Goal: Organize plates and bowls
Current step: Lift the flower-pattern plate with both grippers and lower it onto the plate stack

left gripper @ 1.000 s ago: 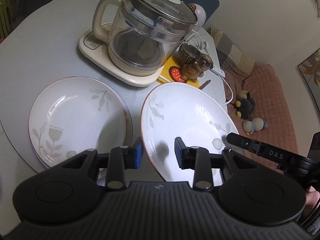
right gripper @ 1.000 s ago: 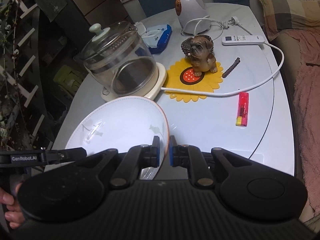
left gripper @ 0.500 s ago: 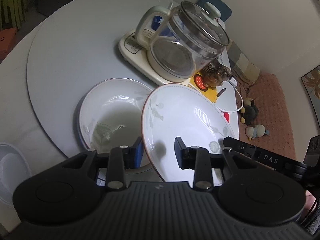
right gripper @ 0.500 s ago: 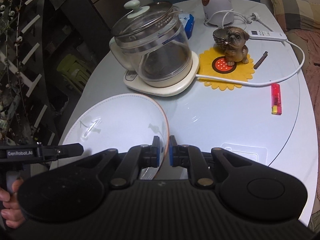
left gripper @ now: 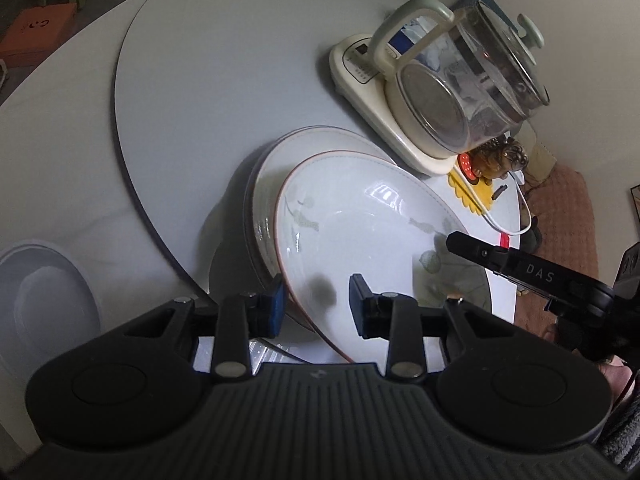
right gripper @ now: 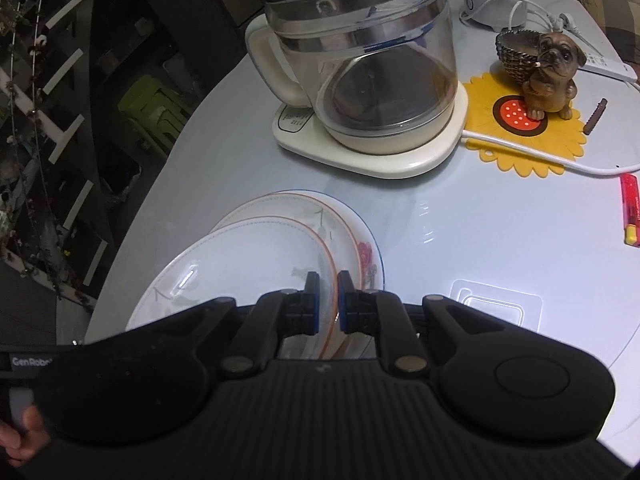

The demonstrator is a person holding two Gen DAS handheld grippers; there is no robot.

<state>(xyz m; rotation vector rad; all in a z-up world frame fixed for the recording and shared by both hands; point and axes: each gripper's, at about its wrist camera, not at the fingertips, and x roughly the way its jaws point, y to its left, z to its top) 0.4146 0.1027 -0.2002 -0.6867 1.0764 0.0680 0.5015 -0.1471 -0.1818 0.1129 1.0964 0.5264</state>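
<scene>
A white deep plate point(left gripper: 360, 232) with a leaf pattern and red-brown rim hangs tilted between both grippers. My left gripper point(left gripper: 316, 306) straddles its near rim, one blue pad under the edge and the other on the inside. On the opposite rim my right gripper point(right gripper: 328, 300) is shut tight. The carried plate point(right gripper: 248, 264) hovers just above a stack of matching plates point(left gripper: 264, 184) on the grey turntable point(left gripper: 200, 60), covering most of it. In the right wrist view the stack point(right gripper: 352, 232) shows a red flower on its lowest plate.
A glass kettle point(left gripper: 452, 92) on its cream base stands just behind the stack. Beyond it are a dog figurine point(right gripper: 548, 72) on a yellow mat point(right gripper: 528, 148), a white cable and a red lighter point(right gripper: 630, 208). A white bowl point(left gripper: 40, 300) sits at the near left.
Both grippers have carried the plate sideways and downward, from beside the plates on the turntable to directly over them. Neither grip has changed.
</scene>
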